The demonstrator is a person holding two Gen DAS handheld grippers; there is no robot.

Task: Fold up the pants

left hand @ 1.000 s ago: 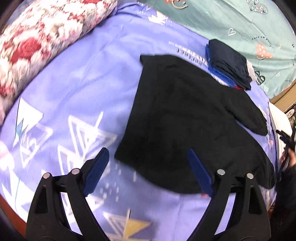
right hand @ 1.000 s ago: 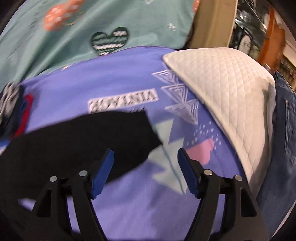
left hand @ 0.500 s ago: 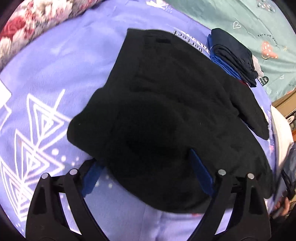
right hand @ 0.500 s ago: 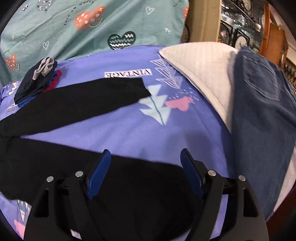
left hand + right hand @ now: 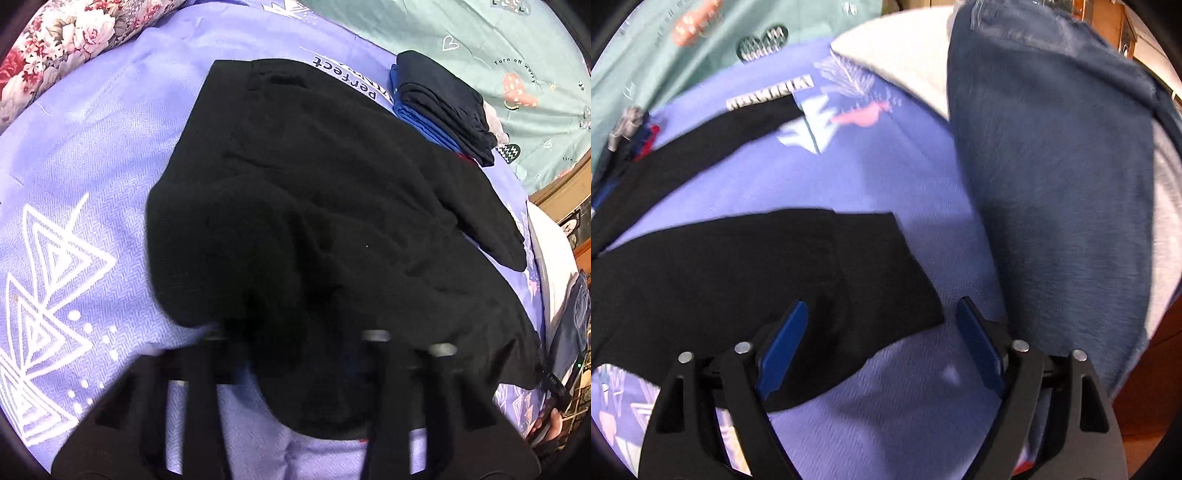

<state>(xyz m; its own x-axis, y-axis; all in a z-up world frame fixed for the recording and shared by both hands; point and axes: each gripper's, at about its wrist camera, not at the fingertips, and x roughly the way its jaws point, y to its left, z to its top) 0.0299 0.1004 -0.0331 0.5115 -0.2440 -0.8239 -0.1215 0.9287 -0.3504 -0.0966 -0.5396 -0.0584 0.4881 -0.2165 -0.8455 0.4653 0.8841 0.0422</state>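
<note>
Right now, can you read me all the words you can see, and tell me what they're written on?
"perfect": printed on the purple bedsheet, beside the black pants, left wrist view.
"Turn off worry": on the teal blanket, above a mushroom picture; the last letters are small.
Small curved text further down the teal blanket, near its edge: too small to read.
White block word on the purple bedsheet in the right wrist view: too blurred to read.

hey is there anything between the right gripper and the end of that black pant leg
Nothing visible. The right gripper is open right over the hem of the black pants, with only purple bedsheet around it. The blue jeans lie off to the right.
</note>
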